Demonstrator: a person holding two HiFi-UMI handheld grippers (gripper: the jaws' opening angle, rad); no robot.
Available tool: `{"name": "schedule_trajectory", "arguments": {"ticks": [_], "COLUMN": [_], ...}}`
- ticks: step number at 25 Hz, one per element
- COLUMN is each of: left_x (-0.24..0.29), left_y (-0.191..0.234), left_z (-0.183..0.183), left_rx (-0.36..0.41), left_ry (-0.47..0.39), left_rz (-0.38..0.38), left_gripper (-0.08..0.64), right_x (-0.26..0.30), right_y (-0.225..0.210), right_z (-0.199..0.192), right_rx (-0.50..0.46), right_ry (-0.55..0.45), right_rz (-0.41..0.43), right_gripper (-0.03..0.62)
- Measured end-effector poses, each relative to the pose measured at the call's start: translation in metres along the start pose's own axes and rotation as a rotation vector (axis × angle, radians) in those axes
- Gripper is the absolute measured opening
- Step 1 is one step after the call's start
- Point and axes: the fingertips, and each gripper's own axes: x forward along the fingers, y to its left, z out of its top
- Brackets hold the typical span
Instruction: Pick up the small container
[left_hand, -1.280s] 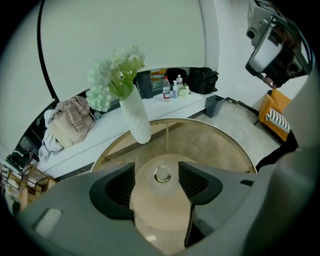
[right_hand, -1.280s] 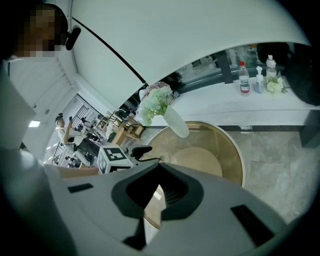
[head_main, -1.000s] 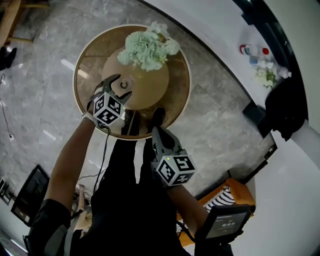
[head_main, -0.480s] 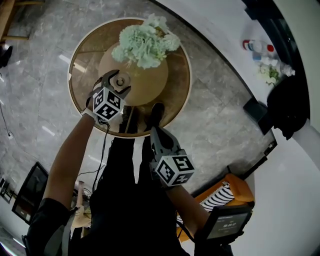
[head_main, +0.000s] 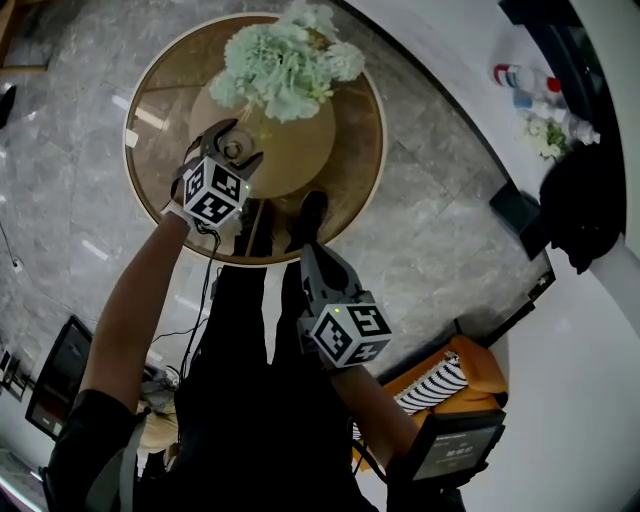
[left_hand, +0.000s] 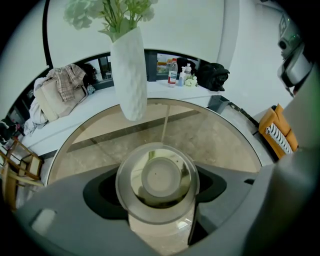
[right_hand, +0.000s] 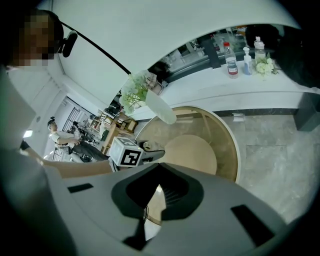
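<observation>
A lobby; marble floor (head_main: 440, 230), curved white counter (head_main: 450, 60)

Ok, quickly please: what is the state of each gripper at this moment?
Left gripper: closed on the small container.
Right gripper: closed, holding nothing.

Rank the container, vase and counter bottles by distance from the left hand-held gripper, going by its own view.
1. The container, between the jaws.
2. The vase, ahead, slightly left.
3. The bottles, on the counter behind the vase, slightly right.
</observation>
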Motion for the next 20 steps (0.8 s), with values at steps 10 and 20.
{"name": "schedule_trajectory", "arguments": {"ticks": [10,20], "left_x": [0.004,-0.022], "left_y": [0.001,-0.013], "left_z": [-0.001,-0.001], "left_rx": [-0.006,-0.179], "left_ry": [0.006,-0.002], "left_rz": [0.014,0.005], "left_gripper": [0.339,0.339], "right_x": [-0.003,-0.015], "right_y": [-0.001,-0.002], "right_z": [-0.009,0.01], "right_rx": [0.004,-0.026], "right_ry": [0.008,-0.053], "right_rz": [0.0,-0.022], "right_gripper": [0.006,0.006]}}
